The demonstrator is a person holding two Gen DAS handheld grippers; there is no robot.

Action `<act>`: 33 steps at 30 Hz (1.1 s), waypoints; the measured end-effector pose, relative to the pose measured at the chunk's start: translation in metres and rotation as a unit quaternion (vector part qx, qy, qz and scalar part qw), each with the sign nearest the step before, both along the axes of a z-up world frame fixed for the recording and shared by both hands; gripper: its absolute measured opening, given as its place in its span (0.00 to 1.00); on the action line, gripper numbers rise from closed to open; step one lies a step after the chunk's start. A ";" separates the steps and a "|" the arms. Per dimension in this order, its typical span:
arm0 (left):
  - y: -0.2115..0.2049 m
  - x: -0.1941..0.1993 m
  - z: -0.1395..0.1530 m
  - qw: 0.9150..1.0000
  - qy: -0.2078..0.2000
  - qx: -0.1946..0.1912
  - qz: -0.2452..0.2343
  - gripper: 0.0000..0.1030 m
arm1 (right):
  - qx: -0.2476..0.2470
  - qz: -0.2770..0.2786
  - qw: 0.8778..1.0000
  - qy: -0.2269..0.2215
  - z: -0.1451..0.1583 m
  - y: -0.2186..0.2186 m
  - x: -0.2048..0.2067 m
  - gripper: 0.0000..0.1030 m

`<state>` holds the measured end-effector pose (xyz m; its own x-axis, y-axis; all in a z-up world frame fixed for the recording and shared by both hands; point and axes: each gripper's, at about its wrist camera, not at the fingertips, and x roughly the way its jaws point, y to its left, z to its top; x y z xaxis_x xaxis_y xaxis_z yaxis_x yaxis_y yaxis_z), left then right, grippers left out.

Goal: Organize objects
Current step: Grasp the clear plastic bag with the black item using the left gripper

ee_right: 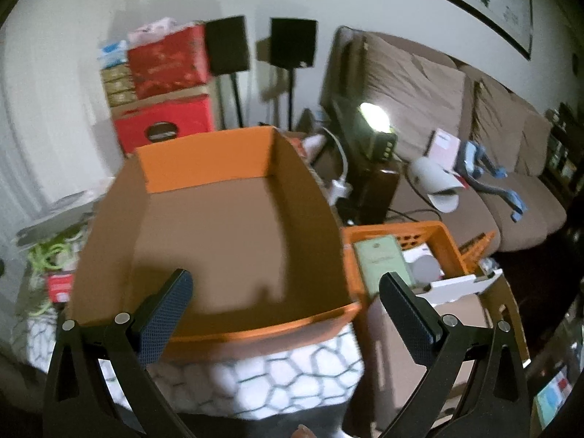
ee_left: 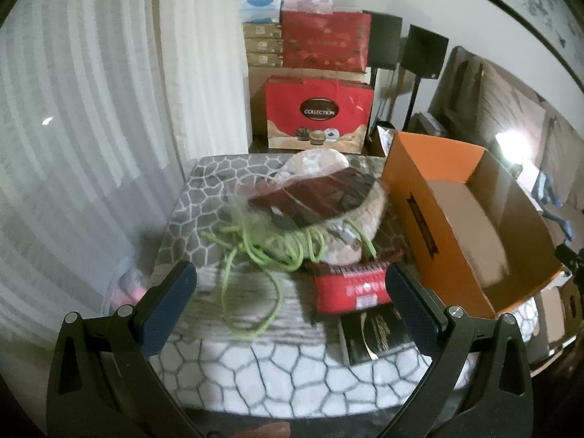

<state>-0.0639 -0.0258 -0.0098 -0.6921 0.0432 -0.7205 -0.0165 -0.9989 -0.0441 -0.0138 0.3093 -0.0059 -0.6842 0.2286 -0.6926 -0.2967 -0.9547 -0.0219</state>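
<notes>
Jaws of left gripper [ee_left: 290,288] spread and empty, green cord [ee_left: 255,252] between and beyond them on counter [ee_left: 255,376]; right gripper [ee_right: 286,297] likewise spread above empty orange box [ee_right: 219,219].

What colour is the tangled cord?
Bright green cord, clearest in the left wrist view.

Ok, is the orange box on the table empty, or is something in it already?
Empty. The right wrist view looks straight into the orange box and shows only its bare brown floor and walls.

Matt cardboard box [ee_right: 226,226], seemingly glossy red packet [ee_left: 350,288]
</notes>
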 end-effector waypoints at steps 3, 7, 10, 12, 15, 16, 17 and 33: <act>-0.004 -0.017 -0.002 1.000 -0.007 -0.003 -0.006 1.00 | -0.008 -0.011 1.000 -0.011 -0.005 0.018 -0.006 0.99; -0.012 -0.039 -0.010 0.999 -0.034 0.029 -0.022 1.00 | -0.011 -0.020 1.000 -0.019 -0.006 0.032 -0.011 0.99; -0.017 -0.056 -0.015 0.997 -0.051 0.054 -0.030 1.00 | -0.012 -0.022 0.999 -0.026 -0.009 0.042 -0.017 0.99; -0.020 -0.065 -0.018 0.995 -0.062 0.075 -0.034 1.00 | -0.013 -0.023 0.999 -0.036 -0.013 0.048 -0.024 0.97; -0.026 -0.080 -0.021 0.992 -0.073 0.095 -0.032 1.00 | -0.008 -0.024 0.998 -0.059 -0.022 0.056 -0.037 0.90; -0.029 -0.085 -0.023 0.991 -0.076 0.103 -0.031 1.00 | -0.008 -0.023 0.998 -0.066 -0.025 0.057 -0.040 0.86; -0.031 -0.089 -0.023 0.991 -0.079 0.108 -0.030 1.00 | -0.012 -0.020 0.997 -0.076 -0.030 0.060 -0.045 0.84; -0.043 -0.105 -0.040 0.980 -0.125 0.147 -0.044 0.49 | -0.071 0.011 0.988 -0.135 -0.070 0.066 -0.063 0.11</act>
